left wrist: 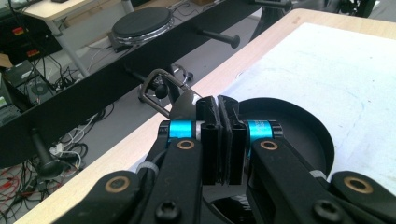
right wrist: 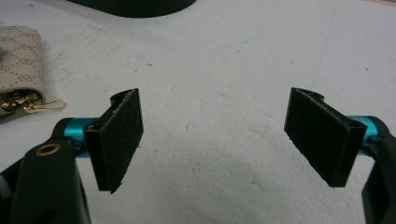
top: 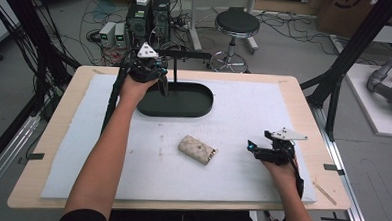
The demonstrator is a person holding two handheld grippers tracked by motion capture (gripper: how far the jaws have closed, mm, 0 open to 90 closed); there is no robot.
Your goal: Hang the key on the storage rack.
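Left gripper jaws pinching a dark strap at black stand, right gripper spread, beige wallet between

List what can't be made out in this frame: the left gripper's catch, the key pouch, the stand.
- Thing in the left gripper: a dark flap with a metal ring pokes out; the shut jaws in the left gripper view hide the rest.
- Key pouch: too small in the high view to read its pattern; cut off by the left edge in the right gripper view.
- Stand's post base: in the high view the left hand partly blocks the black tray.
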